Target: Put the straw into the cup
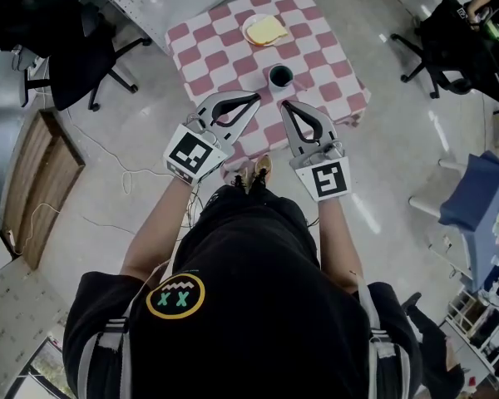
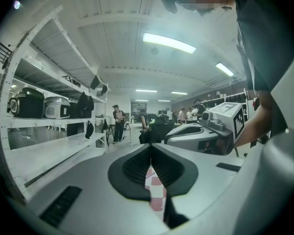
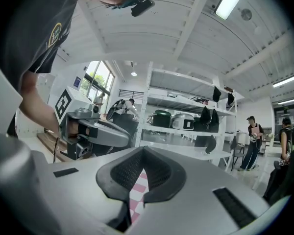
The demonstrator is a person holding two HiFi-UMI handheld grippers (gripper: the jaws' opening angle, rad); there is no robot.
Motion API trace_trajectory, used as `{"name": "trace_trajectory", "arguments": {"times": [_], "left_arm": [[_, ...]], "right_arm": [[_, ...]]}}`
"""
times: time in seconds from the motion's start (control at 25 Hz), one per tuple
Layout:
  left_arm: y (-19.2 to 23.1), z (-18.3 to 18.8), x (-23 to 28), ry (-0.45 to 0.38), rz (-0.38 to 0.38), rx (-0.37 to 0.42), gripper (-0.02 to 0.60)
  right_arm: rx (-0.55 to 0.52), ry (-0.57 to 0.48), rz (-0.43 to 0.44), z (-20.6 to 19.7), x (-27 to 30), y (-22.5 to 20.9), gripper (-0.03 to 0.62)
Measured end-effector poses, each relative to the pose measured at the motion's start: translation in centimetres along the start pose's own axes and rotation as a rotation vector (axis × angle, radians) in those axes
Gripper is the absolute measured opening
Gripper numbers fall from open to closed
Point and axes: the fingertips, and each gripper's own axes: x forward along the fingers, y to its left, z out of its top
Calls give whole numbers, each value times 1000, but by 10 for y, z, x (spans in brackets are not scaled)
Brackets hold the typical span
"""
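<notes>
A dark cup (image 1: 280, 76) stands on the small table with a pink-and-white checked cloth (image 1: 316, 56). I see no straw in any view. My left gripper (image 1: 257, 98) is held level just short of the cup, on its near left, jaws shut and empty. My right gripper (image 1: 284, 104) hovers beside it at the cup's near side, also shut with nothing in it. In the left gripper view the left gripper (image 2: 151, 147) has its pads together, and the right gripper (image 2: 206, 133) shows beside it. The right gripper view shows the right gripper (image 3: 143, 151) shut too.
A white plate (image 1: 265, 30) holding something yellow lies at the table's far side. Office chairs (image 1: 83, 56) stand at the left and far right. A blue seat (image 1: 478, 206) is at the right. Shelves with cookers (image 3: 171, 119) and several people fill the background.
</notes>
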Motion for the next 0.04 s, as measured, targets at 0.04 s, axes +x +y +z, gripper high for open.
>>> {"name": "trace_trajectory", "arguments": {"times": [0.04], "left_arm": [[-1,1,0,0,-1,1,20]], "right_arm": [[1,-1,0,0,-1,0,20]]}}
